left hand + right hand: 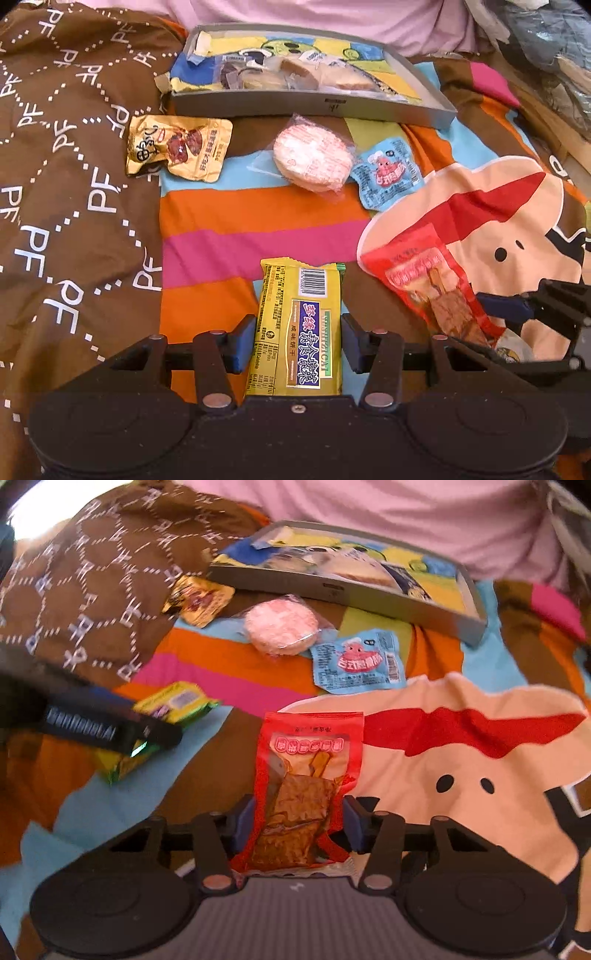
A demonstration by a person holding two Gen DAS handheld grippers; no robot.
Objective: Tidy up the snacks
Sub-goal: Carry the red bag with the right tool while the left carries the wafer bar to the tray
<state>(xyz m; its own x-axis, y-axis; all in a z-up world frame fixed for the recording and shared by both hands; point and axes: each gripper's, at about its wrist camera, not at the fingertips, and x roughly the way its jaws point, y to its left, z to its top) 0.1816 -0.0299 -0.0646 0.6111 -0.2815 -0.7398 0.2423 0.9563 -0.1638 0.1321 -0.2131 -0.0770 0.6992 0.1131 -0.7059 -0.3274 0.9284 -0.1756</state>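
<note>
Left gripper (298, 341): jaws part-open, flanking a yellow biscuit packet (295, 328) lying on the striped bedspread (229, 206); pads beside its edges, firm contact not clear. Right gripper (298, 821): jaws likewise astride a red snack pouch (304, 786), grip uncertain. Beyond: gold packet (179, 147), clear-wrapped round rice cracker (312, 158), blue packet (388, 173), all just before a shallow grey tray (314, 105) already holding several wrapped snacks.

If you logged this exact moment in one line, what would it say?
left claw: around yellow cracker packet | right claw: around red snack pouch | grey tray: some snacks inside | three packets loose on bedspread
</note>
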